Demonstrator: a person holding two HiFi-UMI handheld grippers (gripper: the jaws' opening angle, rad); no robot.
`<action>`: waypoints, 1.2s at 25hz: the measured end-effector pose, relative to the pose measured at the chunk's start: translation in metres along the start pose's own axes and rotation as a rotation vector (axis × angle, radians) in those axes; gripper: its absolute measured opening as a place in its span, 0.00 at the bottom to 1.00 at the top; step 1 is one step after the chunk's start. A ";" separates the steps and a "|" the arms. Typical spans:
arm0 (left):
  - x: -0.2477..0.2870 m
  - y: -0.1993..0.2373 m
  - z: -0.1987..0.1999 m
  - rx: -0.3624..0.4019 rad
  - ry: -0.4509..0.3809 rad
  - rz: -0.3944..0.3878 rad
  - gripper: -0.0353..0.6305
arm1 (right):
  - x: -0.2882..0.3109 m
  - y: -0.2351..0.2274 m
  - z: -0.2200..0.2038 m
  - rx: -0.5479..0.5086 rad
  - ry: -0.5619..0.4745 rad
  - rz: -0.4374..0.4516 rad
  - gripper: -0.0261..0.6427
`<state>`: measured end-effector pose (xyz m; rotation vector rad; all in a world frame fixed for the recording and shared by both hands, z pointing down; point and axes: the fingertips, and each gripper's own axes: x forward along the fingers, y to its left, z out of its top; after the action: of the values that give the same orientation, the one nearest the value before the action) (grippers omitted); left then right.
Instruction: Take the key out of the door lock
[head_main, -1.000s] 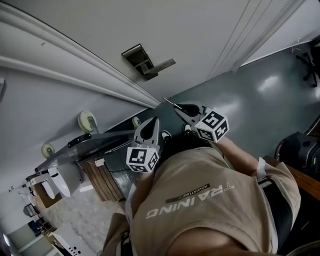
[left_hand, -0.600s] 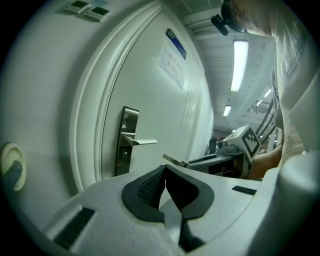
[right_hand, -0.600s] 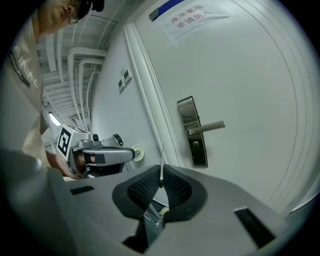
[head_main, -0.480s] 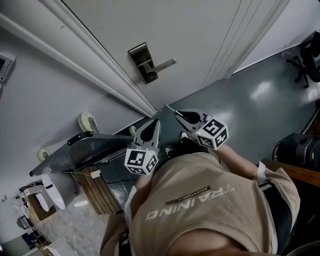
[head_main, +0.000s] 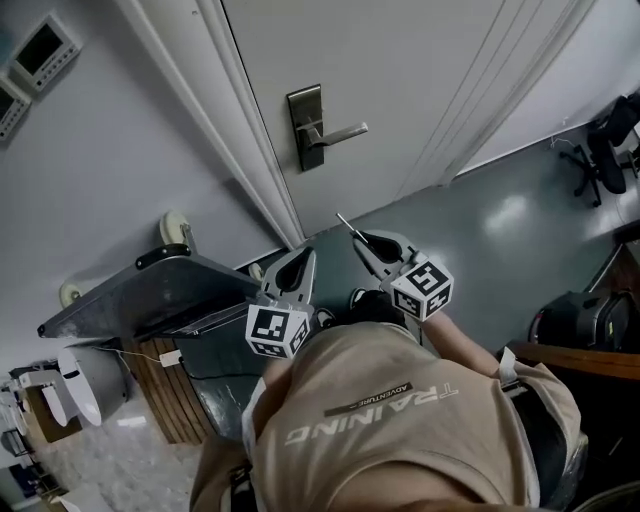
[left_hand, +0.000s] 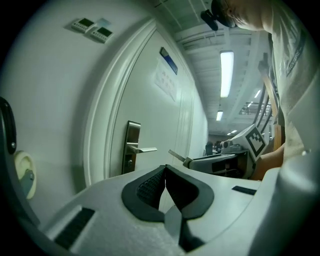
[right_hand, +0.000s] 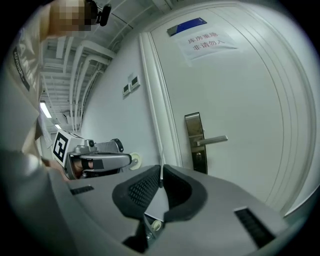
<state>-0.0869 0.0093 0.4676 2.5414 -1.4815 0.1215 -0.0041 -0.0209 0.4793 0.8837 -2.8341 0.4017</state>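
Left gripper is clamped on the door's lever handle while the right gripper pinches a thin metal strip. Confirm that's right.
Wrong on one point. The left gripper is not on the lever handle: the left gripper view shows its jaws together on nothing, short of the door. The rest stands: the right gripper pinches a thin metal strip.

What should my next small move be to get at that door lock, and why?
Probably ease the left gripper forward toward the lock plate. Both grippers hang short of the door; the left's jaws are together and empty, while the right gripper is shut on a thin metal strip.
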 end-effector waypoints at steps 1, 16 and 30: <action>-0.003 0.003 0.001 -0.004 -0.009 0.010 0.07 | 0.001 0.003 0.002 -0.001 -0.007 -0.002 0.08; -0.015 0.013 0.006 -0.024 -0.069 0.018 0.07 | 0.004 0.018 0.012 -0.067 -0.013 -0.025 0.08; -0.009 0.051 0.017 -0.015 -0.098 0.044 0.07 | 0.035 0.011 0.026 -0.076 -0.008 -0.016 0.08</action>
<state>-0.1362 -0.0109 0.4557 2.5374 -1.5676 -0.0081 -0.0409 -0.0387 0.4597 0.8944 -2.8268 0.2866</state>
